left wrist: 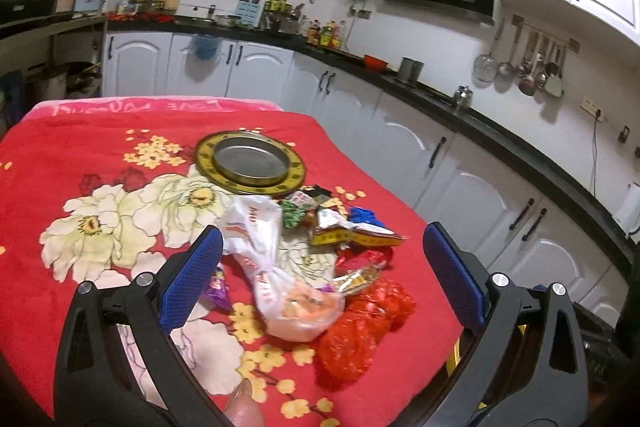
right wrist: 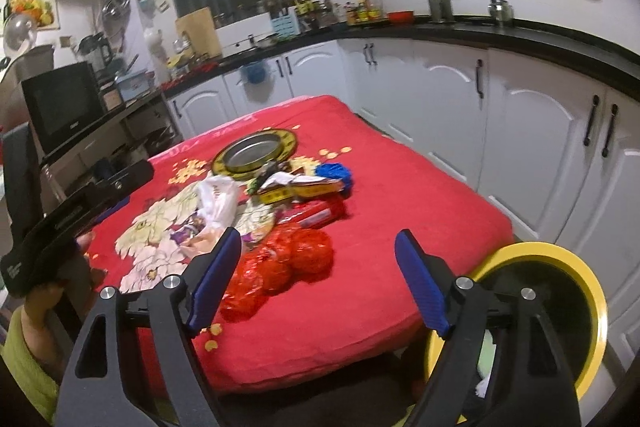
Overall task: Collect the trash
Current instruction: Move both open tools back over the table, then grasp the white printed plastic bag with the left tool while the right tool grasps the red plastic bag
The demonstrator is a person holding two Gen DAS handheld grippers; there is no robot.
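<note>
The desk [left wrist: 60, 163] is covered by a soft red cloth printed with big cream flowers and small yellow blossoms; beside its near corner stands a round bin [right wrist: 560, 255] with a glossy yellow rim and a dark inside. On the cloth lies a shallow round metal tray [left wrist: 250, 163] with a yellow patterned border; just in front of it sits the heap of trash: a crinkled white plastic bag [left wrist: 276, 267] knotted into a bulge, a crumpled red net bag [left wrist: 360, 327] with a shiny mesh, flat yellow cartons [left wrist: 352, 235], a scrunched blue wrapper [left wrist: 362, 215] and a small purple wrapper [left wrist: 218, 289]. The left tongs [left wrist: 322, 263], with ribbed blue pads on black arms, stand released above the heap, gripping nothing; the right tongs [right wrist: 320, 279] are likewise spread wide and empty near the net bag.
</note>
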